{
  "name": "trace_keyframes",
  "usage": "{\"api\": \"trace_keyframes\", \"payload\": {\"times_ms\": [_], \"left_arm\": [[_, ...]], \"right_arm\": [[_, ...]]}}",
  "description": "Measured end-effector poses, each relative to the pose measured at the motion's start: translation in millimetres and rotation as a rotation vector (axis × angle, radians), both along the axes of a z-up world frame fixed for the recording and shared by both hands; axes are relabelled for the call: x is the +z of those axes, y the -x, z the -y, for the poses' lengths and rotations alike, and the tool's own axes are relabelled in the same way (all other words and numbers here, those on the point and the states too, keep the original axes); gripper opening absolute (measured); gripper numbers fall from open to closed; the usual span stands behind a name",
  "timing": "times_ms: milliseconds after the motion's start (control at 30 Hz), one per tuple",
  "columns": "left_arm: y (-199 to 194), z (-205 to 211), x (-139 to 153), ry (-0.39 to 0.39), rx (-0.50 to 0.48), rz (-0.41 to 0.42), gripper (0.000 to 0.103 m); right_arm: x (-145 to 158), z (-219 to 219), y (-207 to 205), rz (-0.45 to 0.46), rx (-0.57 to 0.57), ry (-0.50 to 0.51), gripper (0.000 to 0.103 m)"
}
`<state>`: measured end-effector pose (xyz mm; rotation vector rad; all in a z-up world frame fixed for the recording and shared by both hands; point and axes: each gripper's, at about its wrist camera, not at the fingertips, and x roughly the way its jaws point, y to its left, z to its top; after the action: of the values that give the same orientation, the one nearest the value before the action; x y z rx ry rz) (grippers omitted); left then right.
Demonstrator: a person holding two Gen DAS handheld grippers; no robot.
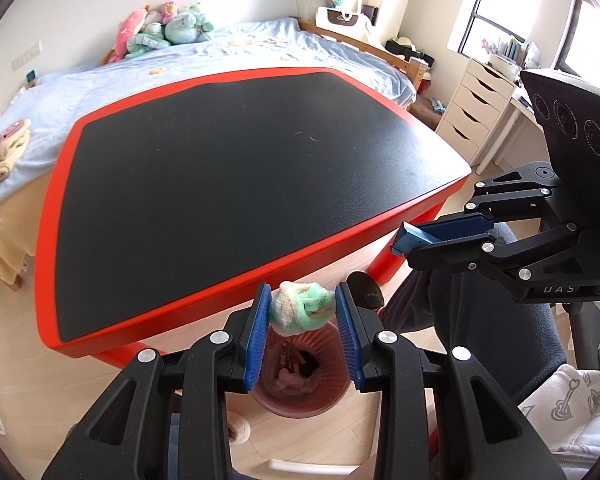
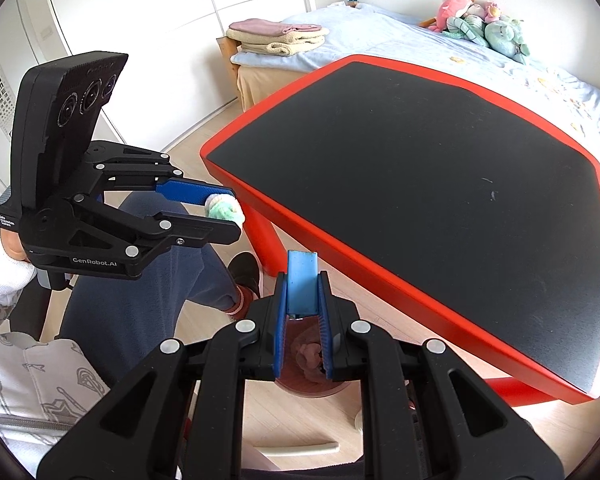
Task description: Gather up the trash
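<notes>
Filling the bedroom: red-rimmed black table [image 1: 236,152] (bed [image 1: 260,48] behind).

The left gripper [image 1: 303,312] has its blue fingers [image 1: 256,340] squeezed on something soft, while the right gripper [image 2: 302,304] pinches something flat, both held side by side, pointing forward and down.

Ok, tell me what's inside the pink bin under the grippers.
The pink bin holds crumpled pinkish paper and some dark scraps. The left gripper's fingers and its green-and-white wad cover the rest.
</notes>
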<state>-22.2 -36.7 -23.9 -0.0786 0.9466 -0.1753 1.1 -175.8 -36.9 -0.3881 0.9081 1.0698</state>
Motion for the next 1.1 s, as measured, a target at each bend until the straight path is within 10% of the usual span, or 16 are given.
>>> {"api": "trace_keyframes", "payload": {"times_ms": [167, 233, 333, 433, 1100], "left_arm": [[-0.7, -0.2, -0.5, 0.011, -0.01, -0.001, 0.034], [-0.5, -2.0, -1.3, 0.013, -0.003, -0.003, 0.051], [0.6, -5.6, -0.9, 0.014, 0.015, 0.016, 0.085], [-0.4, -9.1, -2.8, 0.01, 0.038, 0.009, 0.089], [-2.5, -16.6, 2.8, 0.029, 0.08, 0.009, 0.095]], "right_arm": [[-0.3, 2.1, -3.2, -0.017, 0.011, -0.007, 0.014], [-1.5, 1.6, -3.9, -0.023, 0.012, -0.004, 0.016], [-4.7, 1.4, -4.6, -0.013, -0.001, 0.011, 0.063], [-6.5, 3.2, -8.3, -0.018, -0.017, 0.008, 0.088], [-7.9, 5.8, -10.0, -0.022, -0.06, 0.019, 0.094]]}}
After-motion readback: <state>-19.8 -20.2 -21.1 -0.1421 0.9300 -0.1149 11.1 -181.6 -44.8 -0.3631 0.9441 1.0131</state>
